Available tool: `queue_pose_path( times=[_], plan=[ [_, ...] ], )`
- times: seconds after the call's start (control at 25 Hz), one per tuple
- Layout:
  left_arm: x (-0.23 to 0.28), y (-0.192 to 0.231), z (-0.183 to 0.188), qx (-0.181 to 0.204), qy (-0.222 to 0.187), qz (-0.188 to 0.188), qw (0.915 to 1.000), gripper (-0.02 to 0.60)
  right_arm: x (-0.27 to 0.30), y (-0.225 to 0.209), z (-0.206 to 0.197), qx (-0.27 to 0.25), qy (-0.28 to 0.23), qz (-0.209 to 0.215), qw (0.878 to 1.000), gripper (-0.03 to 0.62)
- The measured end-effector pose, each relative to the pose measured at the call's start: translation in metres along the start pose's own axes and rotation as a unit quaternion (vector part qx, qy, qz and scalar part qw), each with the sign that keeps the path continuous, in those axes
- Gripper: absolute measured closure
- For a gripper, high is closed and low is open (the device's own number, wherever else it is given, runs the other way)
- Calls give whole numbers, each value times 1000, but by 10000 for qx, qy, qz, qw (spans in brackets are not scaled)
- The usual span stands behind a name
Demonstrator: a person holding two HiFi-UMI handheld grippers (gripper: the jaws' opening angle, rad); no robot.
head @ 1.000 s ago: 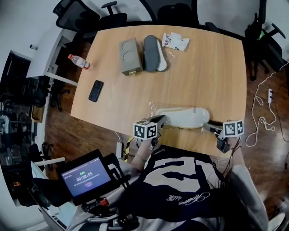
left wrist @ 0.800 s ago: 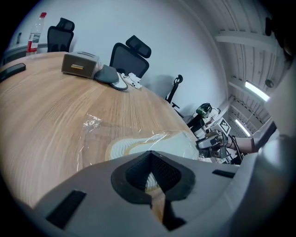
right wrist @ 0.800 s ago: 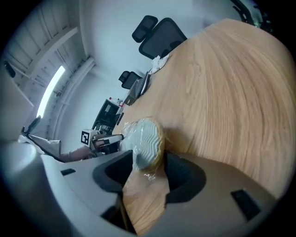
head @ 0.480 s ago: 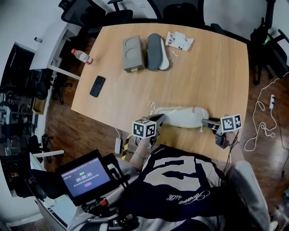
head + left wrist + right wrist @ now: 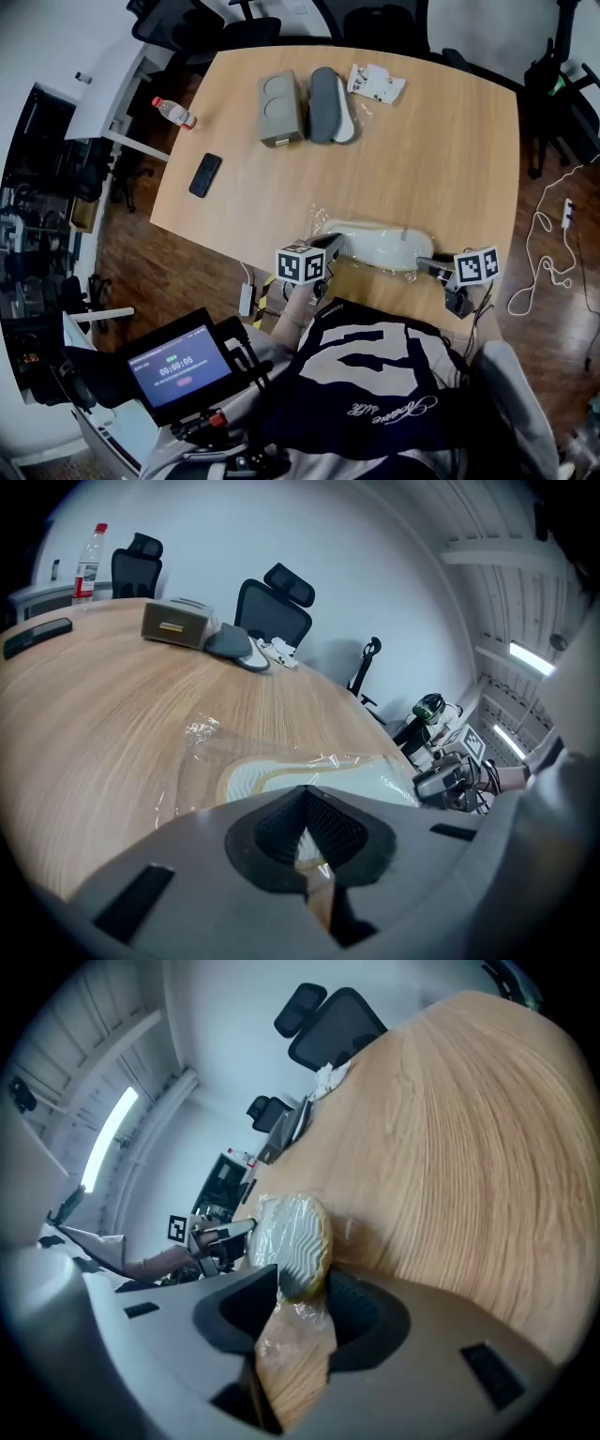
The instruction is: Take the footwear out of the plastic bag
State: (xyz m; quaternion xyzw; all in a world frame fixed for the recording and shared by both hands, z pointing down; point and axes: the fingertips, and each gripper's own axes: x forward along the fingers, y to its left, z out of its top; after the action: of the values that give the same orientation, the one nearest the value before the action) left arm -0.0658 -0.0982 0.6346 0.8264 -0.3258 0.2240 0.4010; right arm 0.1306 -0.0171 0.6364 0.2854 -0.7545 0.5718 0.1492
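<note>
A white shoe (image 5: 380, 246) wrapped in a clear plastic bag (image 5: 202, 731) lies along the wooden table's near edge. My left gripper (image 5: 333, 246) is at its left end, with the jaws shut on the plastic film and the shoe's rim (image 5: 309, 778). At the other end my right gripper (image 5: 427, 267) has its jaws closing, and the bagged shoe's rounded sole end (image 5: 292, 1241) is caught between the pads, touching both. In the right gripper view, loose film hangs below the jaws and the left gripper (image 5: 220, 1237) shows beyond the shoe.
At the table's far side lie a grey box (image 5: 278, 110), a grey and white shoe (image 5: 328, 105) and a white packet (image 5: 375, 84). A black phone (image 5: 204, 174) lies at the left, near a water bottle (image 5: 174, 112). Office chairs ring the table (image 5: 450, 159).
My right gripper has moved in against the shoe's right end. The left gripper has stayed at the left end.
</note>
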Motion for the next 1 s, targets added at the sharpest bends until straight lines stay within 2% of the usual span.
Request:
queue_pose_path(
  times=[0.12, 0.2, 0.28, 0.36, 0.4, 0.52, 0.56, 0.64, 0.72, 0.8, 0.88, 1.0],
  plan=[
    [4, -2, -5, 10, -11, 26, 10000, 578, 2, -6, -2, -24, 242, -162, 9996, 433],
    [4, 0, -4, -1, -45, 96, 9999, 578, 3, -7, 4, 121, 102, -61, 9999, 432],
    [2, 4, -1, -112, -126, 188, 9997, 578, 2, 4, 17, 457, -366, 315, 9978, 436],
    [2, 6, 1, -261, -203, 230, 9992, 578, -5, 22, 30, 1033, -1049, 1065, 9834, 482],
    [2, 6, 1, -321, -226, 221, 9990, 578, -11, 28, 35, 1134, -1366, 1335, 9750, 503],
    [3, 8, 1, -432, -268, 187, 9985, 578, -26, 46, 56, 866, -2072, 1674, 9600, 514],
    [2, 9, 2, -457, -282, 196, 9984, 578, -26, 53, 62, 767, -2197, 1619, 9590, 514],
    [0, 10, 3, -510, -308, 214, 9980, 578, -25, 63, 70, 422, -2248, 1240, 9656, 506],
    [0, 11, 5, -566, -334, 200, 9976, 578, -23, 68, 75, -225, -2068, 580, 9764, 492],
    [0, 14, 6, -583, -337, 204, 9975, 578, -15, 63, 73, -736, -1762, -59, 9816, 465],
    [0, 14, 6, -537, -329, 264, 9977, 578, -7, 46, 65, -714, -1519, -436, 9849, 441],
    [2, 8, 5, -421, -344, 336, 9980, 578, -5, 23, 45, -373, -1328, -632, 9884, 437]
  ],
)
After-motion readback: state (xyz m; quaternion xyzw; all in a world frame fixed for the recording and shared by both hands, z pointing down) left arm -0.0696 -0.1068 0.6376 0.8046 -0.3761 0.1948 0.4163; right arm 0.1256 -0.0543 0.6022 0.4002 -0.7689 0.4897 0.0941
